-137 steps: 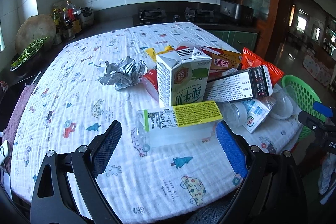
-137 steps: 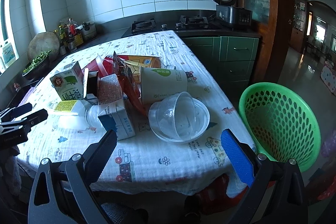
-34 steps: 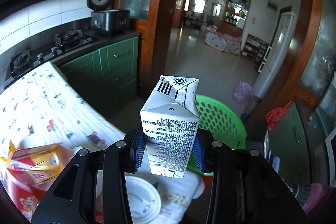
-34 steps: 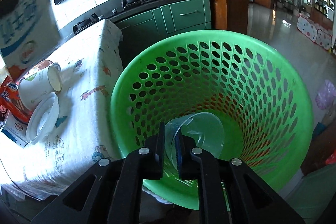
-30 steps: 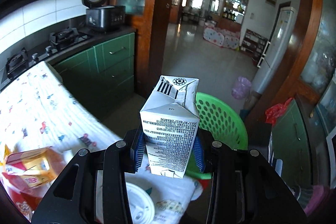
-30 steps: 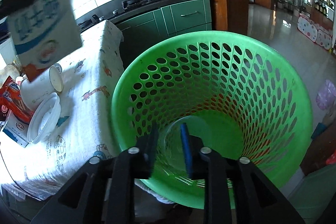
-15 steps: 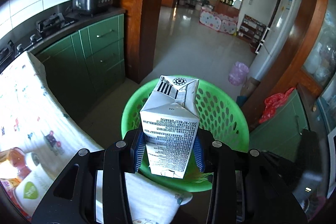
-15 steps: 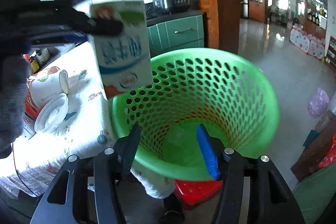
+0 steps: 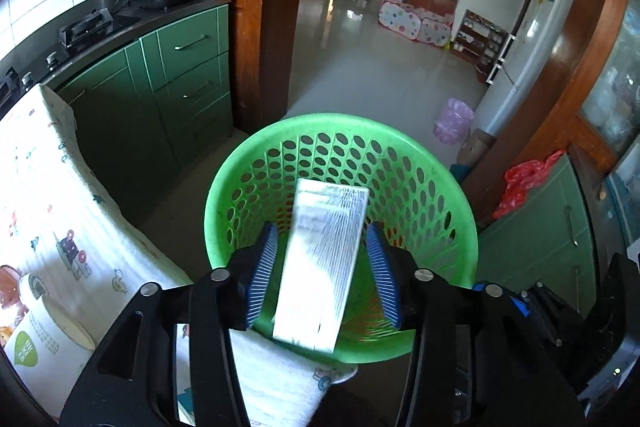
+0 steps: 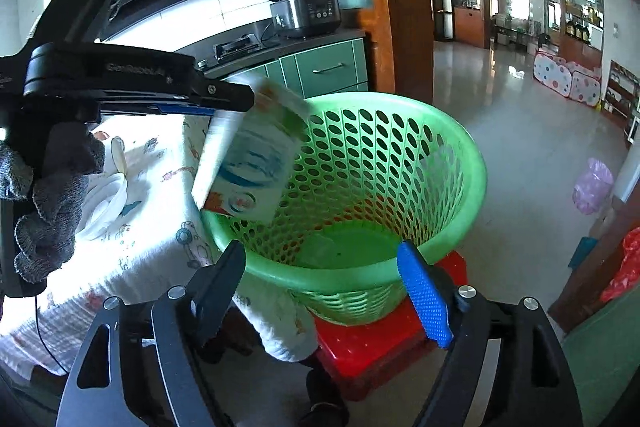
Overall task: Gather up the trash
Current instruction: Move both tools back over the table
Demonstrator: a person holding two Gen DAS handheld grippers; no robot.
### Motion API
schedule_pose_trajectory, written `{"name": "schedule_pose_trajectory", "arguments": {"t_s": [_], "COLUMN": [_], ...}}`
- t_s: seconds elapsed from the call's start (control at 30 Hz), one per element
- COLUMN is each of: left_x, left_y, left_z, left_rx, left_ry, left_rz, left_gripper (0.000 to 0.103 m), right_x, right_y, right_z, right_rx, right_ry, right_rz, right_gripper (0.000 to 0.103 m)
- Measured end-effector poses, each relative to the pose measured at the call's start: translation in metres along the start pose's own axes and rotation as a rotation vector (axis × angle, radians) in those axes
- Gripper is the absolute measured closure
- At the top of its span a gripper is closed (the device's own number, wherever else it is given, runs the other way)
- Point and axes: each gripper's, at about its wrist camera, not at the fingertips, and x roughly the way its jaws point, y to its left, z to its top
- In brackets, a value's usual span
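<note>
A white milk carton (image 9: 320,263) drops, blurred and tilted, between the parted fingers of my left gripper (image 9: 324,277) over the green perforated basket (image 9: 436,195). The pads (image 9: 262,273) stand apart from the carton. In the right wrist view the carton (image 10: 252,155) tips off the left gripper's fingers (image 10: 224,93) above the basket rim (image 10: 468,163). A clear plastic cup (image 10: 324,247) lies on the basket floor. My right gripper (image 10: 324,291) is open and empty just outside the basket's near rim.
The basket stands on a red stool (image 10: 372,343) beside the table with a patterned cloth (image 9: 48,195). A paper cup (image 9: 44,331) and a white lid (image 10: 104,203) lie on the table. Green cabinets (image 9: 180,83) stand behind. A red bag (image 9: 524,179) hangs at right.
My left gripper has opened and let the milk carton go; it now falls toward the basket. My right gripper has opened wider and pulled back from the basket.
</note>
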Motion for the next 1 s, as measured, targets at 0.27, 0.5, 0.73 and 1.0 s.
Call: {"name": "schedule_pose_trajectory", "arguments": {"t_s": [0.27,0.5,0.73,1.0], "left_x": [-0.041,-0.104,-0.161,-0.209], "left_y": [0.004,0.023,0.053,0.088], "left_z": [-0.007,-0.027,-0.053,-0.088], "left_rx": [-0.020,-0.057,-0.114,-0.167], "left_ry": [-0.057,-0.128,-0.181,-0.215], "left_rz": [-0.004,0.041,0.093,0.181], "left_gripper": [0.055,0.054,0.053,0.044], "right_x": [-0.013,-0.026,-0.026,-0.009], "right_y": [0.013,0.041,0.076,0.125], "right_z": [0.000,0.005,0.009,0.011], "right_rx": [-0.016,-0.059,-0.120,-0.221], "right_ry": [-0.007,-0.025,-0.011,0.040], "right_rz": [0.034,0.100,0.198,0.293], "right_gripper": [0.024,0.018,0.014,0.009]}}
